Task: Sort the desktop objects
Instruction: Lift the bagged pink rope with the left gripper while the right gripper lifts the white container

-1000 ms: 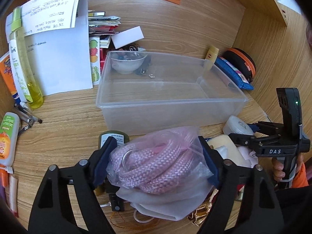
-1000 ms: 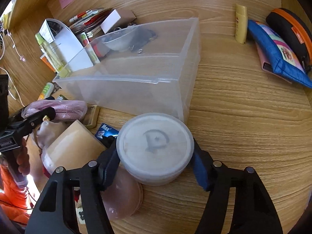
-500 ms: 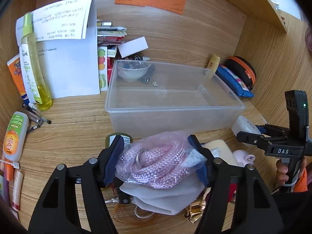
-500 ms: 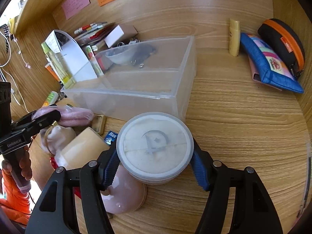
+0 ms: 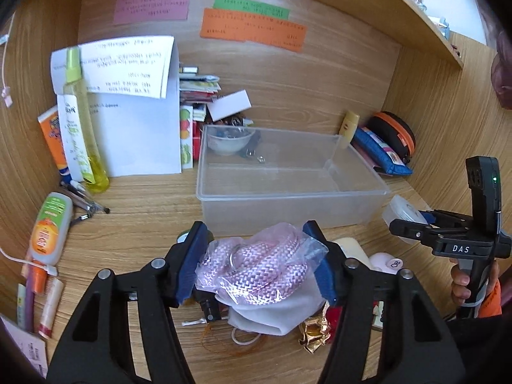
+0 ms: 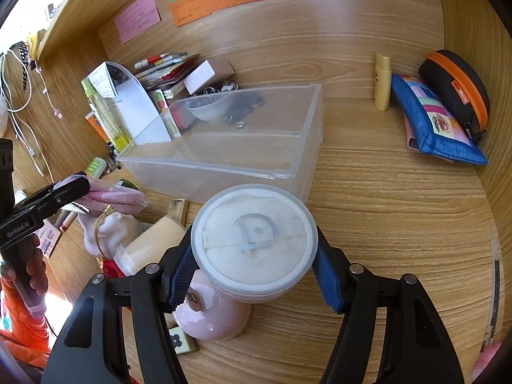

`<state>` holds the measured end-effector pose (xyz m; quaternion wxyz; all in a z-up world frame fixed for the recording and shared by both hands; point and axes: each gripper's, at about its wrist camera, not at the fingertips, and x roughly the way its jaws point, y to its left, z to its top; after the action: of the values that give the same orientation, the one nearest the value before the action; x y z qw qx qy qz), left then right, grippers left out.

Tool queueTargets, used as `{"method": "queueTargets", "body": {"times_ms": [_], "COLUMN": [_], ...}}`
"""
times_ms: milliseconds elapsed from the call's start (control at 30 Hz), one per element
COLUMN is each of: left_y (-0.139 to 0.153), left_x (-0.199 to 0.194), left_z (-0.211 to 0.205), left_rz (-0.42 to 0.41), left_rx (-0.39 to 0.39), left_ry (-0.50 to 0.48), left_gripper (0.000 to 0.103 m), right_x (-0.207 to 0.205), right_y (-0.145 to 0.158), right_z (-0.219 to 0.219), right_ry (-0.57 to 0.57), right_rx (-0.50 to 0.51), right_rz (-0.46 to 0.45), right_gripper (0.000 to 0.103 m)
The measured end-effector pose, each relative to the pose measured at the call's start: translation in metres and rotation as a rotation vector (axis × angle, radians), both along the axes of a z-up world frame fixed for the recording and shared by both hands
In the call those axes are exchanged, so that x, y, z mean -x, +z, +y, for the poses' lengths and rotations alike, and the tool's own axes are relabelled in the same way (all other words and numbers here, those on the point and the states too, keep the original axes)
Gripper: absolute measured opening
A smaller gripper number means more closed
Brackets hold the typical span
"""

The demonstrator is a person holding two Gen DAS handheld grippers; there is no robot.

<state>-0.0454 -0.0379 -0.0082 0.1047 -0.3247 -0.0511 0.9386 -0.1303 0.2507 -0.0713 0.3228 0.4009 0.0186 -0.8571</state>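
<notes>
Pink cord bag [image 5: 256,268] clamped between left gripper [image 5: 257,264] fingers, just closing; right gripper [image 6: 254,267] fingers hold round lidded tub [image 6: 254,240]. Lift step; next, carry ahead into clear bin [image 5: 288,192].

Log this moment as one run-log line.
left claw: shut on bagged pink cord, jaws just closing | right claw: shut on round puff container | clear bin: neither item inside yet
</notes>
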Motion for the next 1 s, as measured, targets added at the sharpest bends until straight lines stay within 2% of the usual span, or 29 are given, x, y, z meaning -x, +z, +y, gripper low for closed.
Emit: {"method": "queueTargets", "body": {"times_ms": [267, 367, 467, 600, 667, 900, 1000], "left_y": [-0.002, -0.012, -0.016, -0.017, -0.019, -0.041, -0.049], "left_x": [-0.023, -0.022, -0.015, 0.0, 0.009, 0.044, 0.054], "left_z": [-0.007, -0.01, -0.019, -0.034, -0.036, -0.018, -0.013], "left_rz": [-0.018, -0.053, -0.089, -0.096, -0.114, -0.249, -0.296], "left_rx": [-0.024, 0.018, -0.005, -0.008, -0.009, 0.057, 0.08], "left_ry": [-0.012, 0.021, 0.037, 0.057, 0.035, -0.178, -0.214], "left_gripper": [0.061, 0.061, 0.062, 0.072, 0.073, 0.074, 0.077], "right_x": [-0.009, -0.011, -0.01, -0.01, -0.01, -0.004, -0.004], "right_y": [0.005, 0.004, 0.002, 0.0, 0.0, -0.004, -0.005], "right_z": [-0.005, -0.009, -0.012, -0.014, -0.013, -0.012, -0.014], "right_ry": [0.025, 0.037, 0.043, 0.044, 0.044, 0.034, 0.033], "right_rx": [0.001, -0.004, -0.002, -0.003, -0.008, -0.016, -0.025], "right_rz": [0.017, 0.017, 0.005, -0.002, -0.002, -0.026, -0.029], "right_gripper": [0.062, 0.062, 0.062, 0.062, 0.062, 0.062, 0.062]}}
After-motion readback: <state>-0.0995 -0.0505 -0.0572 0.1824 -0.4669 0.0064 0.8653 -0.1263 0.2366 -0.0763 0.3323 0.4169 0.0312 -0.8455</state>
